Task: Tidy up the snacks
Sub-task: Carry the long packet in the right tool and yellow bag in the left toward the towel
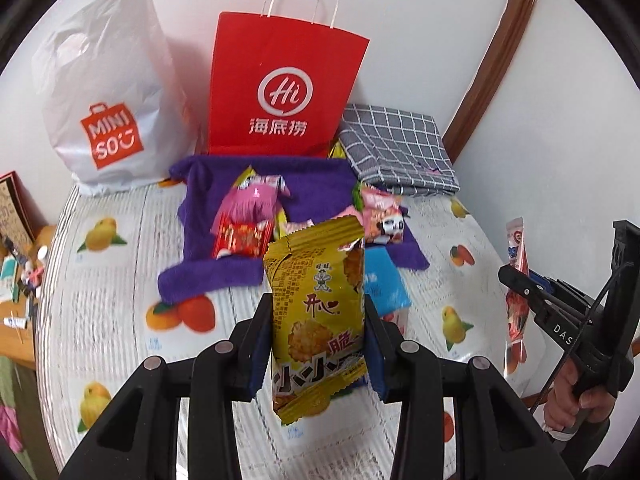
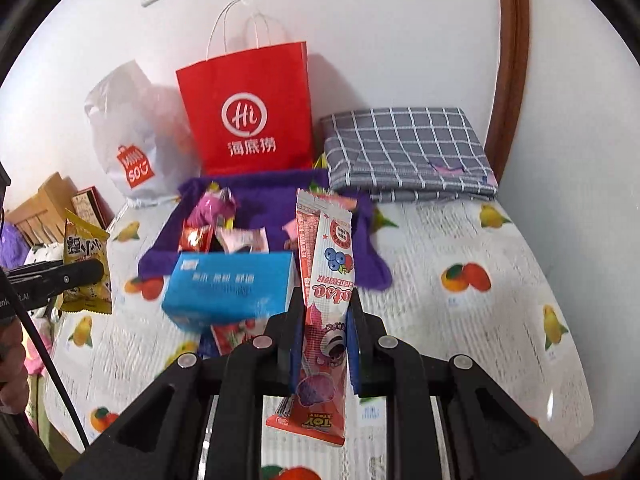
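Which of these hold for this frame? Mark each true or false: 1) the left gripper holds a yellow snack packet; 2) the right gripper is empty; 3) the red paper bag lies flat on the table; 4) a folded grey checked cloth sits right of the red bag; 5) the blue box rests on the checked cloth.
1) True: the left gripper is shut on the yellow snack packet.
2) False: the right gripper is shut on a pink stick packet.
3) False: the red paper bag stands upright against the wall.
4) True: the grey checked cloth lies to its right.
5) False: the blue box sits in front of the purple towel, apart from the cloth.
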Motion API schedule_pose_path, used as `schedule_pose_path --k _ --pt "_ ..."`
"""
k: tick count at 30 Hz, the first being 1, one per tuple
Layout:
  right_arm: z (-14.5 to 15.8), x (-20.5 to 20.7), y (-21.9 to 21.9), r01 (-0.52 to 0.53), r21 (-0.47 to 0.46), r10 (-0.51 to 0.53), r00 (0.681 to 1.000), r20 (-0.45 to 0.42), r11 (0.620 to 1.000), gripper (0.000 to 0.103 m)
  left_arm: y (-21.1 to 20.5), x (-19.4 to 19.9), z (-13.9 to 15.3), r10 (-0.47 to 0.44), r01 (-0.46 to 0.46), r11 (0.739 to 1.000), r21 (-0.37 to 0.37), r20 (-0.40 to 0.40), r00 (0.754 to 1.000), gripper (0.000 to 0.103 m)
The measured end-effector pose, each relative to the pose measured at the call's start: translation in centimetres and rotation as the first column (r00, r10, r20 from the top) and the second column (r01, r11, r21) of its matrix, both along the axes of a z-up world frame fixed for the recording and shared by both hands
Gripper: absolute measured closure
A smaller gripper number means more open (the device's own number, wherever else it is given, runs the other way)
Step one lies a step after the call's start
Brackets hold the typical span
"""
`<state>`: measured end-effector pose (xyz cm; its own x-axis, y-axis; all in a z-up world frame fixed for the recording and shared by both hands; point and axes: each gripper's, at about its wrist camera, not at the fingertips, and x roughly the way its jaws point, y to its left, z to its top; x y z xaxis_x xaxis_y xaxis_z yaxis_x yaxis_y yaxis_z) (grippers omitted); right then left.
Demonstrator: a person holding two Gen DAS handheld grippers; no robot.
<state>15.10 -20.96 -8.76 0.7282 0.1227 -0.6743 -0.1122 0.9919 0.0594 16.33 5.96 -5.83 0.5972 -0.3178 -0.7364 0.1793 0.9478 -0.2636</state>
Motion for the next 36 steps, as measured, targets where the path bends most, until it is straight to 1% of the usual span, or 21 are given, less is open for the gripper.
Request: schedule_pose_path --k 9,16,24,34,36 --pt "1.2 3.8 0.3 -0.001 0.005 0.001 1.000 0.018 1.000 0.085 -0.1 3.5 0.6 0.001 -0.001 1.000 -0.005 0.007 1.000 0.065" --pt "0.9 5.8 0.2 0.008 0.022 -0.008 1.000 0.010 1.000 0.085 -0.7 5.1 0.7 -0.013 0.013 1.000 0.006 0.011 1.000 0.065" --pt "1.0 8.1 1.6 -0.016 0.023 0.015 1.000 0.008 1.000 0.085 -0.6 7.0 0.6 -0.010 0.010 1.000 0.015 0.005 1.000 0.065" --pt "0.0 11.2 3.0 -0.033 0.044 0.033 0.999 -0.006 0.998 0.085 0.0 10.4 0.1 -0.007 0.007 1.000 0.013 0.006 1.000 0.065" --pt "-0.1 11.9 3.3 -0.035 0.044 0.035 0.999 -0.006 0.998 0.085 0.1 10.5 0.1 -0.005 0.005 1.000 0.013 0.004 1.000 0.065"
